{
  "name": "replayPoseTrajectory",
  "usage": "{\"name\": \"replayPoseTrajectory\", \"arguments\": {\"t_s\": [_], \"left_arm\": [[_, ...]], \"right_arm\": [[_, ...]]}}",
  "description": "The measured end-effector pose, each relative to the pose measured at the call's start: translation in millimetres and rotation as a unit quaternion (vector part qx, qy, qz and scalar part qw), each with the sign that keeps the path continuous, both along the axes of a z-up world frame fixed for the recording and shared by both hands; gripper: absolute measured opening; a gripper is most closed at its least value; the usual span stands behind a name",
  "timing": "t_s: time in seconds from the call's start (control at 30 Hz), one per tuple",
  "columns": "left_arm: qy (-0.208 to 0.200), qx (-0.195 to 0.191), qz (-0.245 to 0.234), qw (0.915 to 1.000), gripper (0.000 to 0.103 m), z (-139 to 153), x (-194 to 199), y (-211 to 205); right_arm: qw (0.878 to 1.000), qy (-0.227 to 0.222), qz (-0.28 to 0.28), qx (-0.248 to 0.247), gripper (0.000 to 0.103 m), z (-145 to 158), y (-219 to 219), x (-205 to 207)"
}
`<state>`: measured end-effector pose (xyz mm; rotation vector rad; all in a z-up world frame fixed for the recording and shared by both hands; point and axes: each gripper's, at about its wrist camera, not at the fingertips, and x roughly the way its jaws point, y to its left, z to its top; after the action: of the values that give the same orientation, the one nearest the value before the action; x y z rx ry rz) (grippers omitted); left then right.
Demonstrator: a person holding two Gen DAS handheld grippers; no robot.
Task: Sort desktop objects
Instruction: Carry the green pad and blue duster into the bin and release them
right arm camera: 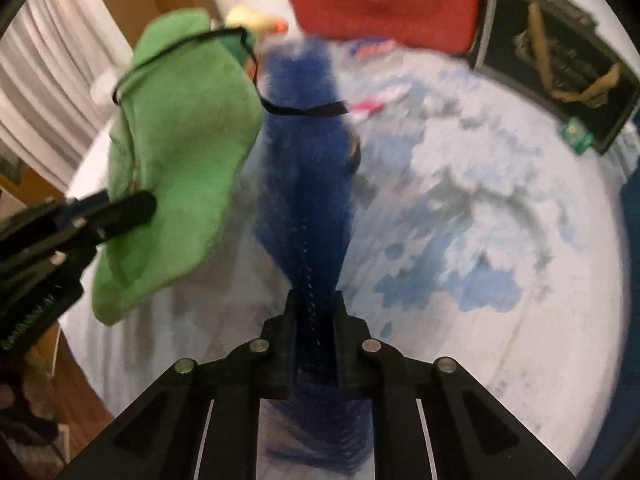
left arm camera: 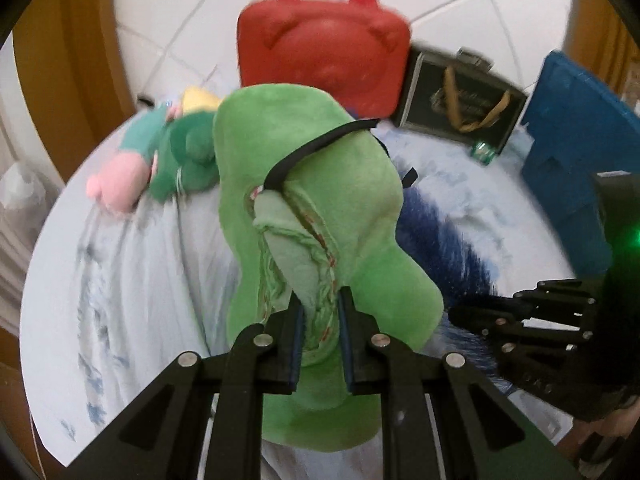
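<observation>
The left gripper (left arm camera: 319, 312) has its fingers (left arm camera: 294, 340) clenched on the near edge of a bright green plush piece, soft fabric with a black elastic strap (left arm camera: 320, 232). It hangs from the grip above the round counter with a pale blue-patterned cloth (left arm camera: 132, 280), apparently lifted clear of it. The right gripper (right arm camera: 315, 312) is likewise clamped on a dark blue furry plush piece (right arm camera: 308, 184), which droops away from its fingers toward the far side; the black strap seems to run across from the green piece to the blue one, so the two may be joined, though blur makes that uncertain.

At the far edge stand a red moulded case with a handle (left arm camera: 324, 52), a black open box holding tan straps (left arm camera: 464, 96) and, to the right, a blue plastic bin (left arm camera: 580, 152). A pink-and-green stuffed toy (left arm camera: 160, 160) lies at the far left.

The step in hand looks like picking up: both soft pieces are gripped and raised. The next move calls for carrying them toward a container, probably keeping the two hands moving together so the strap does not tug either piece loose.
</observation>
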<state>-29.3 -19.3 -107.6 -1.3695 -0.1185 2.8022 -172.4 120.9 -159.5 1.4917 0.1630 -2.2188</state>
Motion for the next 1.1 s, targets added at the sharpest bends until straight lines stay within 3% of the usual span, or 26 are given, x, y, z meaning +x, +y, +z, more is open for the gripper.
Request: {"name": "replayPoseTrajectory", "arguments": {"t_s": [0.23, 0.3, 0.33, 0.37, 0.47, 0.5, 0.53, 0.7, 0.83, 0.87, 0.9, 1.03, 1.1], "left_arm": [[0.085, -0.007, -0.047, 0.9953, 0.015, 72.0, 6.1, 20.6], [0.110, -0.006, -0.067, 0.9916, 0.015, 92.4, 6.4, 30.2], [0.123, -0.005, -0.079, 0.9892, 0.015, 103.6, 6.0, 36.5], [0.136, -0.003, -0.091, 0.9865, 0.015, 114.7, 5.2, 42.9], [0.173, 0.005, -0.128, 0.9766, 0.015, 144.8, 2.9, 64.3], [0.182, 0.011, -0.139, 0.9733, 0.015, 153.6, 2.3, 71.3], [0.191, 0.017, -0.151, 0.9698, 0.015, 162.0, 2.0, 78.9], [0.236, 0.045, -0.218, 0.9457, 0.015, 205.1, 6.7, 129.5], [0.261, 0.064, -0.257, 0.9283, 0.015, 232.3, 10.8, 172.4], [0.268, 0.071, -0.266, 0.9234, 0.015, 239.8, 12.4, 185.7], [0.272, 0.076, -0.272, 0.9201, 0.015, 244.1, 14.1, 196.4], [0.284, 0.079, -0.299, 0.9075, 0.015, 264.7, 21.4, 253.4], [0.287, 0.083, -0.307, 0.9037, 0.015, 272.4, 25.7, 280.9]], "right_arm": [[0.995, 0.080, -0.058, -0.019, 0.013, 85.3, 29.3, 25.4], [0.991, 0.104, -0.079, -0.021, 0.013, 107.6, 37.2, 31.1], [0.986, 0.128, -0.103, -0.024, 0.013, 134.9, 51.2, 39.2], [0.986, 0.128, -0.103, -0.024, 0.013, 134.9, 51.2, 39.2], [0.976, 0.165, -0.139, -0.022, 0.013, 175.4, 71.9, 53.3], [0.967, 0.192, -0.168, -0.017, 0.013, 202.4, 88.4, 69.7], [0.967, 0.192, -0.168, -0.017, 0.013, 202.4, 88.4, 69.7], [0.940, 0.249, -0.235, 0.007, 0.013, 253.7, 121.2, 109.7], [0.916, 0.282, -0.285, 0.018, 0.013, 295.9, 155.3, 140.6], [0.905, 0.298, -0.302, 0.020, 0.013, 315.4, 173.2, 155.2], [0.905, 0.298, -0.302, 0.020, 0.013, 315.4, 173.2, 155.2], [0.877, 0.338, -0.342, 0.014, 0.013, 363.3, 233.8, 194.1], [0.871, 0.346, -0.349, 0.020, 0.013, 370.6, 247.6, 198.2]]}}
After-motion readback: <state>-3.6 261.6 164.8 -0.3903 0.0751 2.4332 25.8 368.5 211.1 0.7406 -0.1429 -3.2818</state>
